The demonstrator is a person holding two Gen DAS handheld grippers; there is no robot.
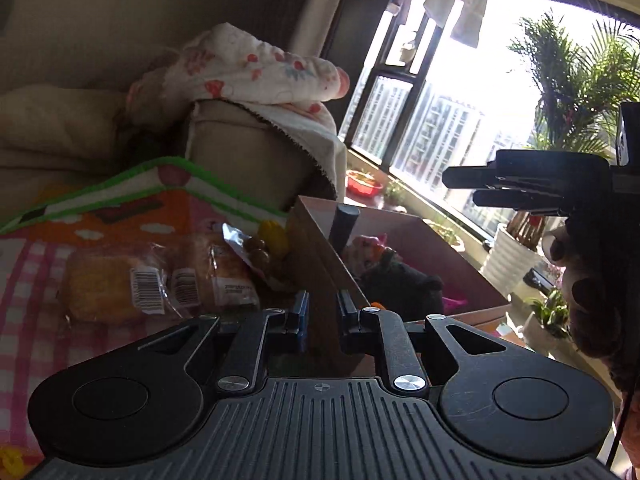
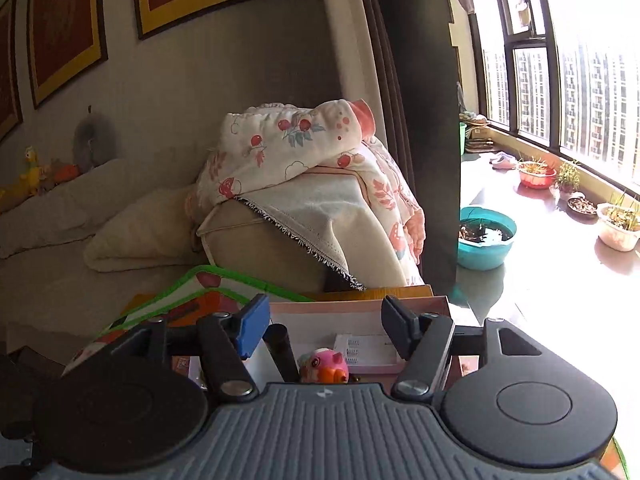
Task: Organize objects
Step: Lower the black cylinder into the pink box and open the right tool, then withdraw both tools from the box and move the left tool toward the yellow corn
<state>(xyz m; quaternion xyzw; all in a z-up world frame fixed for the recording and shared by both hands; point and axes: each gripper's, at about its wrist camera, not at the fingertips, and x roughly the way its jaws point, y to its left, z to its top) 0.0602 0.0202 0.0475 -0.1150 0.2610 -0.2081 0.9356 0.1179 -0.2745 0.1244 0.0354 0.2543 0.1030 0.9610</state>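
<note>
A cardboard box (image 1: 452,264) stands on the colourful mat (image 1: 120,216). It holds a dark cylinder (image 1: 343,228), a pink toy (image 1: 370,246) and a dark soft item (image 1: 400,280). Wrapped bread packs (image 1: 160,280) and a yellow snack packet (image 1: 272,236) lie left of the box. My left gripper (image 1: 323,316) is partly open and empty, straddling the box's near wall. My right gripper (image 2: 324,326) is open and empty above the box (image 2: 360,312), over the pink toy (image 2: 324,366) and the cylinder (image 2: 282,350). It also shows in the left wrist view (image 1: 520,188), high right.
A beige sofa arm (image 2: 272,248) draped with a flowered blanket (image 2: 296,144) rises behind the box. A window sill with plant pots (image 2: 536,174) and a teal basin (image 2: 486,238) runs along the right. A palm plant (image 1: 576,80) stands by the window.
</note>
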